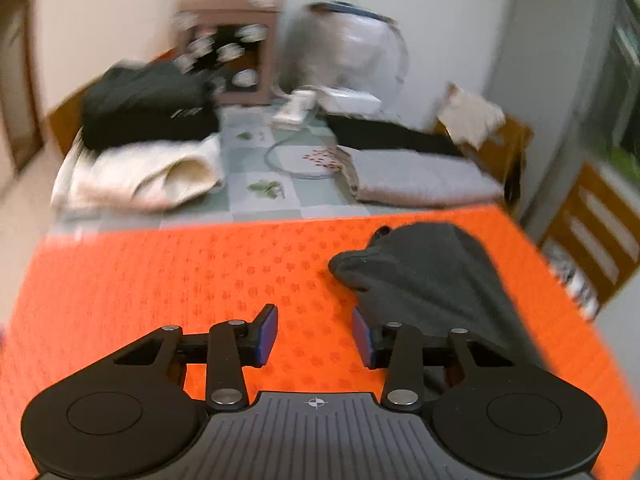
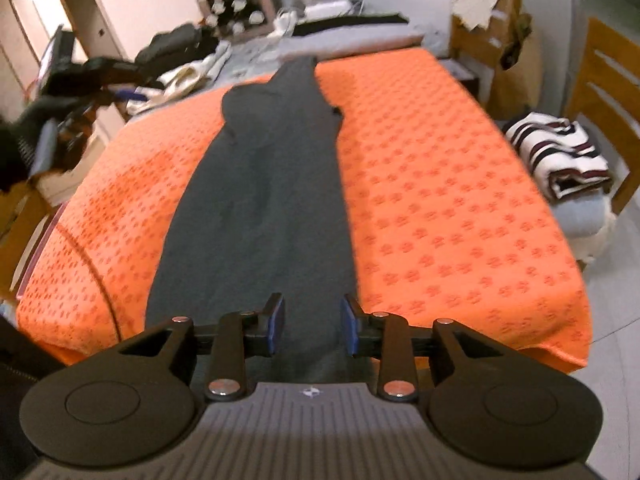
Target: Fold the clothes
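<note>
The right gripper (image 2: 312, 326) hovers above the near end of the dark garment (image 2: 264, 200). Its jaws are part open and hold nothing. The garment lies in a long narrow strip toward twelve o'clock on the orange cloth (image 2: 440, 184) over the counter, likely ready for its next fold. The left gripper (image 1: 314, 334) is at ten o'clock, jaws part open and empty, with the garment's far end just beside it. Folded clothes (image 1: 148, 160) sit farther back.
</note>
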Available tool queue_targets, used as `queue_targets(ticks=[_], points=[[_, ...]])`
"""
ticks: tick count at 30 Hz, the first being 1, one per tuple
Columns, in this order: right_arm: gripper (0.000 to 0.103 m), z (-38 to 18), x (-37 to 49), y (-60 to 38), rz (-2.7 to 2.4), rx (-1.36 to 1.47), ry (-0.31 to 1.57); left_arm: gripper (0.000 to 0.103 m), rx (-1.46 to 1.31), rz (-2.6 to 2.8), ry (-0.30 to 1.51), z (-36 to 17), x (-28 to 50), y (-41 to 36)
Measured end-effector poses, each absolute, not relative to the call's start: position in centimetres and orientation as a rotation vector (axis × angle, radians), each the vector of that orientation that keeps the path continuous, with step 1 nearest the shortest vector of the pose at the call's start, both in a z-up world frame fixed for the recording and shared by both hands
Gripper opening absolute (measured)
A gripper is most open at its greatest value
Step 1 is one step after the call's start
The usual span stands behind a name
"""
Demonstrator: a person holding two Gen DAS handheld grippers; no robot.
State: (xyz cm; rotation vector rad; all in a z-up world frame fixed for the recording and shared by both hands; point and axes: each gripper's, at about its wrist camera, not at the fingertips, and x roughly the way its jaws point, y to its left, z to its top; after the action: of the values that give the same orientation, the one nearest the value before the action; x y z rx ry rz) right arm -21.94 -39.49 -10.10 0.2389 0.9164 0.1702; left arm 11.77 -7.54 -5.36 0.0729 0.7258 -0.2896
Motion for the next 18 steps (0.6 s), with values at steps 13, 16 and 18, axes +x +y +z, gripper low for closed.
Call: queue_targets(ticks=[13, 16, 18], points=[[0.049, -10.2, -18.0, -35.2, 0.132, 0.247, 0.947, 0.044, 0.594, -0.602, 0.654, -11.8, 19.7, -11.6], [0.050, -10.1, -17.1, -34.4, 0.099, 0.254, 0.949, 0.044, 0.672, -0.668, 0.630, -12.8, 21.5, -11.7], [0.050, -10.1, -16.4, -33.9, 0.074, 0.262, 0.959, 0.041, 0.697, -0.718, 0.627, -13.2, 22.6, -11.6]])
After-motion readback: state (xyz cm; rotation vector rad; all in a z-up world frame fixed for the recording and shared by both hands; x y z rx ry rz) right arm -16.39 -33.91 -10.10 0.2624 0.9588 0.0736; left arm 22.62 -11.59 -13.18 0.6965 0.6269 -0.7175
